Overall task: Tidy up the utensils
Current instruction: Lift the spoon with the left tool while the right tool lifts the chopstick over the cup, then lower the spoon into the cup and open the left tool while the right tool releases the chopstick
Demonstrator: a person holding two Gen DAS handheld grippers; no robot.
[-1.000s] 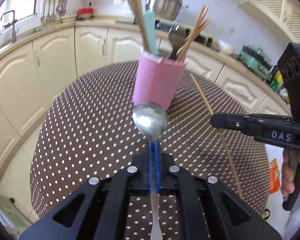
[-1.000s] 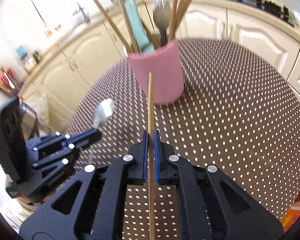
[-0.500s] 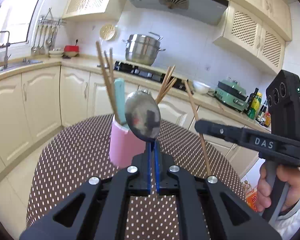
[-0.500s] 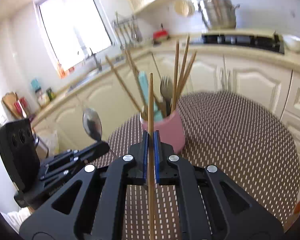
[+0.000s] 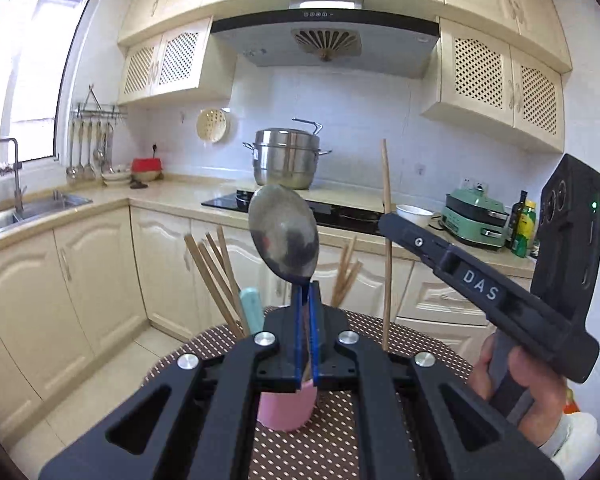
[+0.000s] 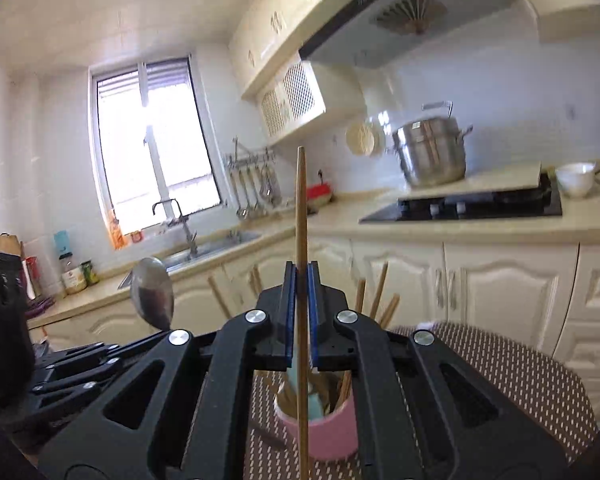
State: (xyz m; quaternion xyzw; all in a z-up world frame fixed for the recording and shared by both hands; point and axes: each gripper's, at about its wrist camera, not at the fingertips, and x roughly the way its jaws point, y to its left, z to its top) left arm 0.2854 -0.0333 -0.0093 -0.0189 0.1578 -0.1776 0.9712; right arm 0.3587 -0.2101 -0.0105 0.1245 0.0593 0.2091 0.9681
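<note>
Left tool clenched on spoon, gripped at the neck; bowl points up, handle hangs down through the jaws. Right tool clenched on a single chopstick, held near-vertical, lower end passing down between the fingers. Pink holder stands on the polka-dot table, already carrying chopsticks, a teal-handled utensil and more. Key relation: holder lies directly below both tools, and both long axes are roughly upright, so each insertion should be a straight descent. In the right wrist view the chopstick's lower end lines up over the cup mouth; in the left wrist view the holder sits under the jaws, rim hidden. Judgement: right tool appears better aligned. Risk: fouling the sticks already inside.
</note>
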